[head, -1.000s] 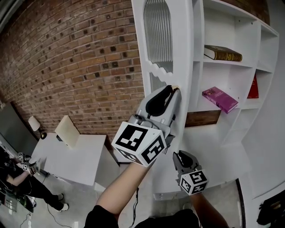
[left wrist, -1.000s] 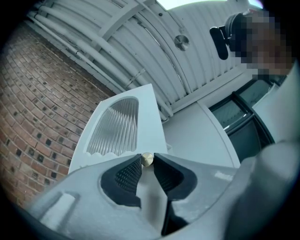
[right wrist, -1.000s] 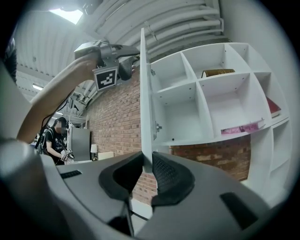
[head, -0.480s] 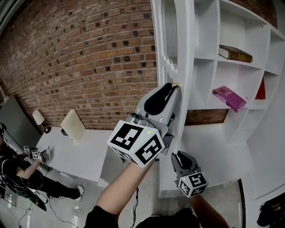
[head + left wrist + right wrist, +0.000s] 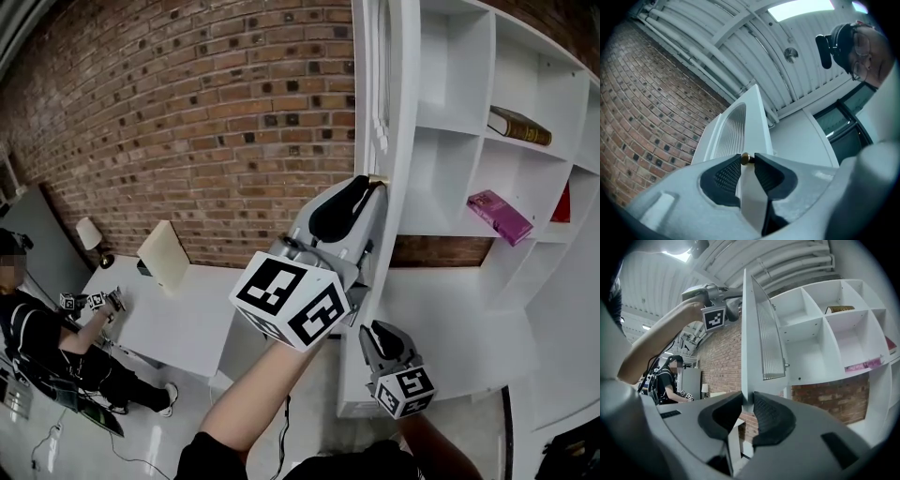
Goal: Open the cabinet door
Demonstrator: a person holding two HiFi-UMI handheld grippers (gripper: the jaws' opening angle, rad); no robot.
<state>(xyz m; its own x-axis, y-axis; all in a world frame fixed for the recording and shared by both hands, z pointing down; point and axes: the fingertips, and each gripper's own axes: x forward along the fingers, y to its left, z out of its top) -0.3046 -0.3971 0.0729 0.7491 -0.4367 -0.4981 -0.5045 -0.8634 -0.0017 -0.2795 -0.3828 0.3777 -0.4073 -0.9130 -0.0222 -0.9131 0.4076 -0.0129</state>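
From the head view, the white cabinet door (image 5: 392,94) stands swung out from the cabinet (image 5: 450,169) and is seen nearly edge-on against the brick wall (image 5: 187,122). The left gripper (image 5: 370,183) reaches up to the small brass knob (image 5: 377,177) on the door's edge, and the right gripper (image 5: 375,328) sits lower, at the door's bottom corner. On the open shelves lie a brown book (image 5: 518,127) and a pink book (image 5: 502,216), and a red book (image 5: 562,202) stands further right. At far left a seated person (image 5: 37,328) works at a white tabletop (image 5: 169,323). In the left gripper view, the jaws are drawn in close on the knob, one pad on each side of it, with the door's narrow edge running down between them and its ribbed glass pane (image 5: 729,131) to the left. In the right gripper view, the jaws are nearly together, pinching the bottom of the door's edge, and the shelves lie open to the right.
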